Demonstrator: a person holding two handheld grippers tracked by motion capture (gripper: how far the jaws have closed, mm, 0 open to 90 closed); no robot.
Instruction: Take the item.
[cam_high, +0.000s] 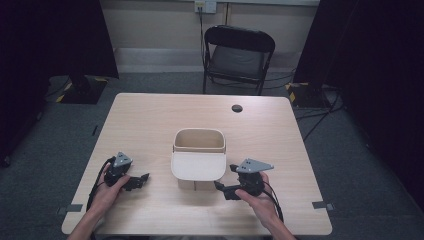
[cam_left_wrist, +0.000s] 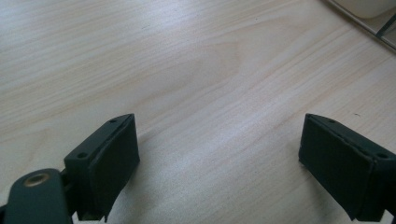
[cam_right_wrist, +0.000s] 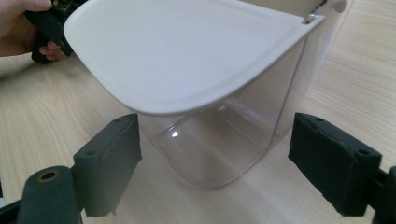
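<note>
A clear plastic container (cam_high: 198, 145) stands in the middle of the wooden table (cam_high: 150, 115), its white hinged lid (cam_high: 198, 166) swung open and hanging toward the near side. From the right gripper view, the lid (cam_right_wrist: 187, 51) juts out over the transparent body (cam_right_wrist: 224, 140). My right gripper (cam_high: 220, 186) rests low at the container's near right corner, open, with nothing between its jaws. My left gripper (cam_high: 145, 177) lies on the table to the container's left, also open and empty. Bare wood (cam_left_wrist: 210, 84) lies between its jaws in the left gripper view.
A black folding chair (cam_high: 239, 55) stands beyond the far edge. A dark round cable hole (cam_high: 237, 108) sits near the table's far edge. Dark curtains flank the room on both sides. Tape marks (cam_high: 322, 205) sit at the table's near corners.
</note>
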